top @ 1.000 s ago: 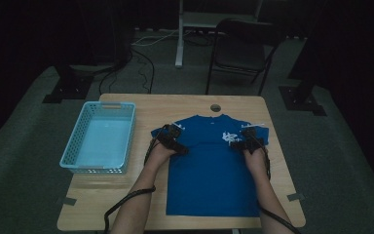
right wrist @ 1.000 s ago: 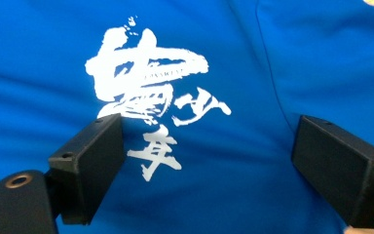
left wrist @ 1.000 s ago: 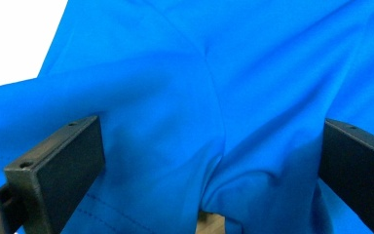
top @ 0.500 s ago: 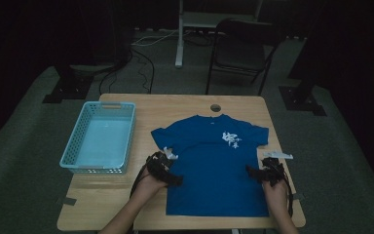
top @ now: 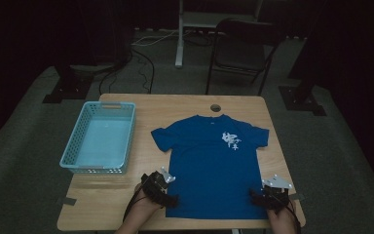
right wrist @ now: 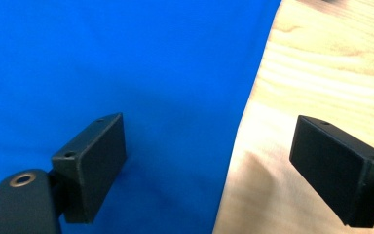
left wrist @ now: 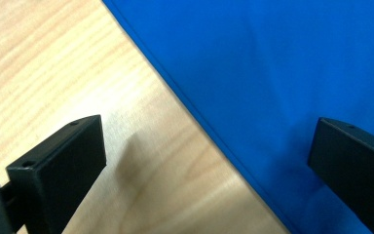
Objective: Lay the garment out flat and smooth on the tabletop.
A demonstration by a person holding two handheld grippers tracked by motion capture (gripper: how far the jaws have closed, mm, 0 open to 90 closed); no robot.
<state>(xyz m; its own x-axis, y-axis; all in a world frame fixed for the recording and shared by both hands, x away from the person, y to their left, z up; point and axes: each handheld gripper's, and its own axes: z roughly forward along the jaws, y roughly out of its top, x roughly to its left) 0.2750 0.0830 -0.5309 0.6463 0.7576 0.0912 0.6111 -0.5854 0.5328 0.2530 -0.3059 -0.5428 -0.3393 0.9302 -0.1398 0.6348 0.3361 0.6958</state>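
Note:
A blue T-shirt (top: 210, 163) with a white chest print lies flat, front up, on the wooden table (top: 185, 105). My left gripper (top: 169, 199) sits at the shirt's bottom left corner. In the left gripper view it stands open (left wrist: 207, 156), its jaws straddling the shirt's side hem (left wrist: 209, 141). My right gripper (top: 259, 197) rests at the bottom right corner. It is open too (right wrist: 209, 163), one jaw over the blue cloth (right wrist: 102, 63), the other over bare wood (right wrist: 331, 63).
A light blue plastic basket (top: 100, 139) stands on the table's left side, nothing visible inside. A round hole (top: 215, 107) is near the far edge. A folding chair (top: 243, 46) and cables lie on the floor beyond.
Both hands have drawn back toward me, from the sleeves down along the shirt's sides to its bottom corners. The shirt lies flat as before.

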